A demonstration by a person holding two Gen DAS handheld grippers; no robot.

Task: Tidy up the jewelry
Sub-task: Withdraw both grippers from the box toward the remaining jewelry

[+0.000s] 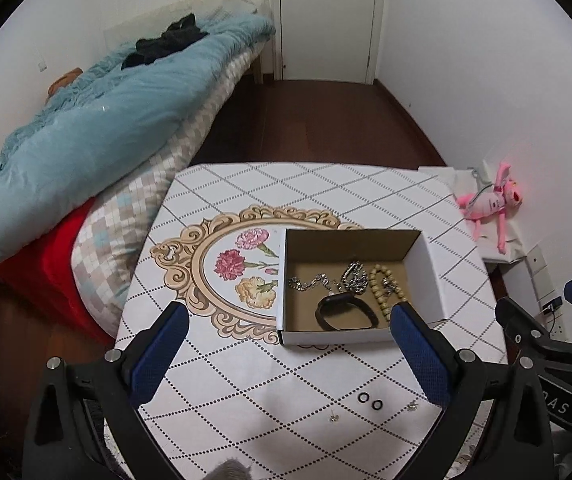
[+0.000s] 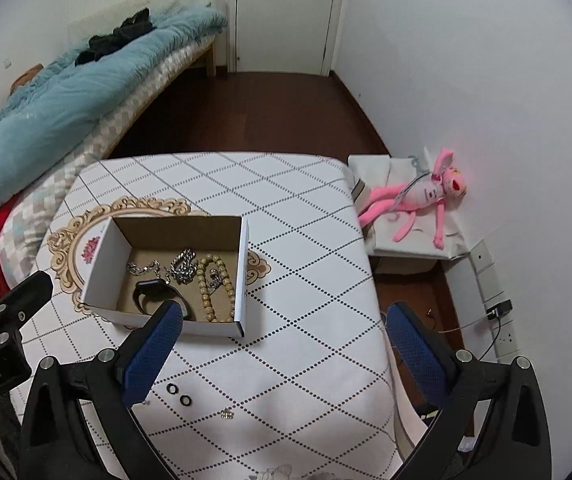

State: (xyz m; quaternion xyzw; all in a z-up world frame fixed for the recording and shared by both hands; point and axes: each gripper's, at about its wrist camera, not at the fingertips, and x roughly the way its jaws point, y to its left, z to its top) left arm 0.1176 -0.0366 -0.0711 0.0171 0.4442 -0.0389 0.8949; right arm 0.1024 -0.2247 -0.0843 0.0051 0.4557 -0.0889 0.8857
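An open cardboard box (image 1: pixel 426 268) (image 2: pixel 102 268) stands on the table. In it lie silver chains (image 1: pixel 350 276) (image 2: pixel 182 266), a black band (image 1: pixel 346 312) (image 2: pixel 154 290) and a beige bead bracelet (image 1: pixel 380 284) (image 2: pixel 216 292). Two small black rings (image 1: pixel 370 401) (image 2: pixel 179 394) and small silver earrings (image 1: pixel 411 406) (image 2: pixel 227 414) lie loose on the cloth in front of the box. My left gripper (image 1: pixel 290 344) is open and empty above the near table. My right gripper (image 2: pixel 286 340) is open and empty, to the right of the box.
The table has a white diamond-pattern cloth (image 1: pixel 286 376) (image 2: pixel 306 240) with a floral oval print. A bed with a blue quilt (image 1: pixel 98 120) is at the left. A pink plush toy (image 2: pixel 418 196) lies on a low stand at the right, by wall sockets.
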